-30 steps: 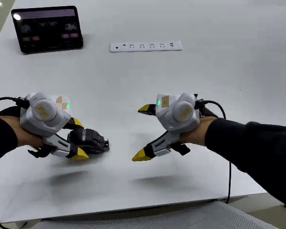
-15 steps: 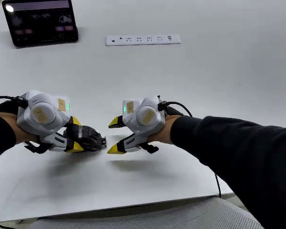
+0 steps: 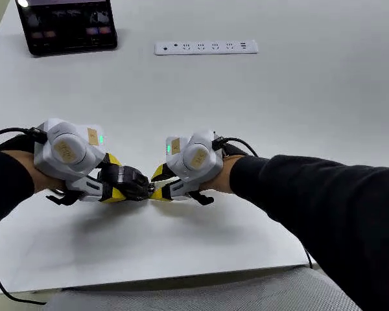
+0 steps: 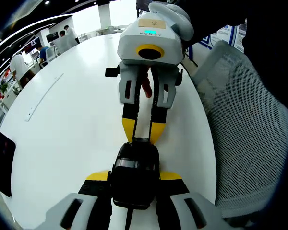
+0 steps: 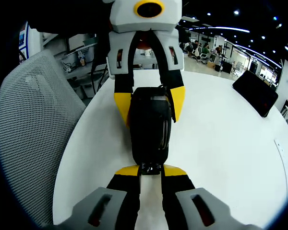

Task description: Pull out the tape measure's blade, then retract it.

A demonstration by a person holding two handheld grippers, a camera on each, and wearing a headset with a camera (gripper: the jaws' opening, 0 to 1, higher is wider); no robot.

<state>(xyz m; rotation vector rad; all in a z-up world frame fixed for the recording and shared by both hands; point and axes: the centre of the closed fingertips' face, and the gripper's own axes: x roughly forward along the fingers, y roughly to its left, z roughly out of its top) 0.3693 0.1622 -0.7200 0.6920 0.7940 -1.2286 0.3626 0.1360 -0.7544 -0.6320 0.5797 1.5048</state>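
Where the left claw (image 4: 134, 175) grips, the tape measure (image 5: 150, 125) is black.

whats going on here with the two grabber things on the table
A person works at a white table with tongs in each hand. The left tongs are clamped on a black tape measure. The right tongs sit at its front end, tips on either side of the blade's hook; whether they grip it is unclear. No blade is pulled out yet.
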